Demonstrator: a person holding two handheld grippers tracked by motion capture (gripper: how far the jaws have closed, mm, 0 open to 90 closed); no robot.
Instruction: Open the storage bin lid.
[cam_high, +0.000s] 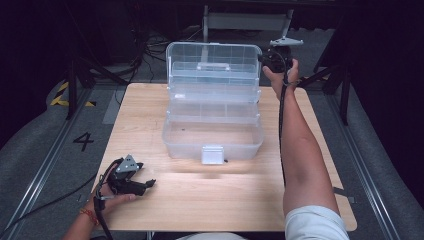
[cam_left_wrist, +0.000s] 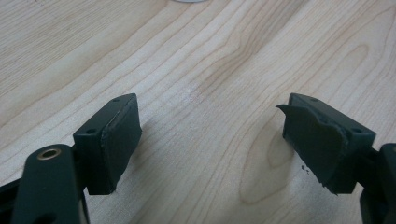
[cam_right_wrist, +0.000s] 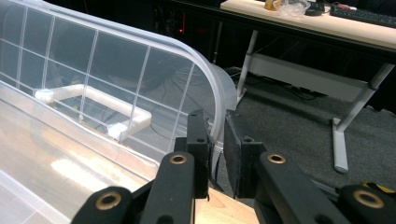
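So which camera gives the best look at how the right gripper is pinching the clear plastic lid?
The right gripper view: the right gripper has its jaws clamped on the rim of the clear plastic lid. The high view shows it small at the lid's corner; the left gripper view shows bare wooden table.

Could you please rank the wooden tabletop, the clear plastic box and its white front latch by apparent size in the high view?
1. wooden tabletop
2. clear plastic box
3. white front latch

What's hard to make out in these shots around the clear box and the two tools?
- Right tool on the lid: right gripper view leaves unclear whether the pads pinch the rim.
- Box contents: high view, dark specks too small.
- Left tool: high view, jaws too small.
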